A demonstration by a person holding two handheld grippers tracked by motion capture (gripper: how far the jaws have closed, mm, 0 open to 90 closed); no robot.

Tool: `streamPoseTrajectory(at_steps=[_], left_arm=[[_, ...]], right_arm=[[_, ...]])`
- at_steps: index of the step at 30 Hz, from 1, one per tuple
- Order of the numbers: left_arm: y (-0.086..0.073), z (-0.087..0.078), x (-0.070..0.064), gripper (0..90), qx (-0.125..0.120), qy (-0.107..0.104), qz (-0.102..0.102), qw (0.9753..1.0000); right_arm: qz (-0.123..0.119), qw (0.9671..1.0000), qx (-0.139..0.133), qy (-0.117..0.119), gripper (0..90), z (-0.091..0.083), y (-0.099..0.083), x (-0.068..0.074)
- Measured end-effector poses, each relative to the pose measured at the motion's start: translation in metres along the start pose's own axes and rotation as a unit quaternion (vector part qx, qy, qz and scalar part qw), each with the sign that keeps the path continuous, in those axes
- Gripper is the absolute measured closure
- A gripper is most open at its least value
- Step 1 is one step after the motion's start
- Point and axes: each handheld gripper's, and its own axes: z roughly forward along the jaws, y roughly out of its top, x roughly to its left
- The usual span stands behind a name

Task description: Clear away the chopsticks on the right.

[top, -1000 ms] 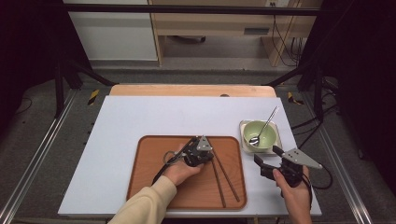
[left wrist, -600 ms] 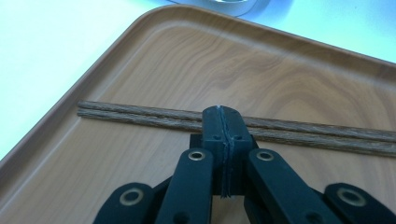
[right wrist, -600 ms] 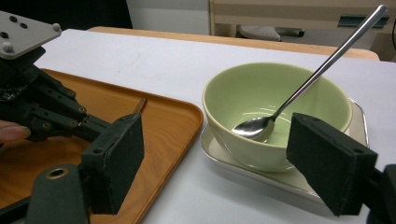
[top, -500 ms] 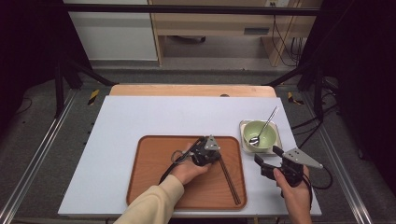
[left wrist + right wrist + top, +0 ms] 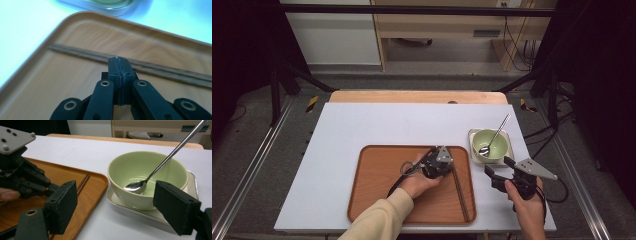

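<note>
1. The chopsticks [image 5: 460, 192] lie side by side along the right edge of the wooden tray [image 5: 377, 200] on the white bench [image 5: 362, 125].
2. The left hand-held gripper [image 5: 118, 67] sits just beside them over the tray, jaws clenched together on nothing.
3. The right hand-held gripper [image 5: 115, 206] hovers released near the green bowl [image 5: 150, 177], which holds a spoon [image 5: 160, 165] and rests on a small metal dish [image 5: 150, 216].

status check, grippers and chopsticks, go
Left gripper shut, empty, over tray. Right gripper open near bowl. Chopsticks flat on tray. Nothing in the way.
</note>
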Motion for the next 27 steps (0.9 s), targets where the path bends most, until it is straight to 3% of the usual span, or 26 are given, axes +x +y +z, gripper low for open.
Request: streamPoseTrajectory(at_steps=[2, 5, 16, 20, 27], left_arm=[[-0.001, 0.0, 0.005, 89.6, 0.004, 0.015, -0.005, 0.9999], [-0.001, 0.001, 0.012, 89.7, 0.006, 0.022, -0.014, 0.9996], [0.011, 0.015, 0.007, 89.5, 0.0, 0.003, -0.005, 1.0], [0.017, 0.02, 0.002, 89.4, 0.001, -0.002, 0.009, 1.0], [0.015, 0.016, 0.002, 89.0, 0.0, -0.003, 0.011, 0.9999]], right_arm=[[0.0, 1.0, -0.001, 0.0, 20.0, 0.0, 0.0, -0.001], [0.005, 1.0, -0.002, 0.001, 20.0, 0.0, 0.0, -0.001], [0.005, 1.0, -0.001, 0.001, 20.1, 0.0, -0.001, -0.001], [0.007, 1.0, 0.0, 0.001, 20.1, -0.001, -0.002, -0.002], [0.01, 0.9999, -0.002, -0.002, 20.2, -0.003, -0.003, -0.004]])
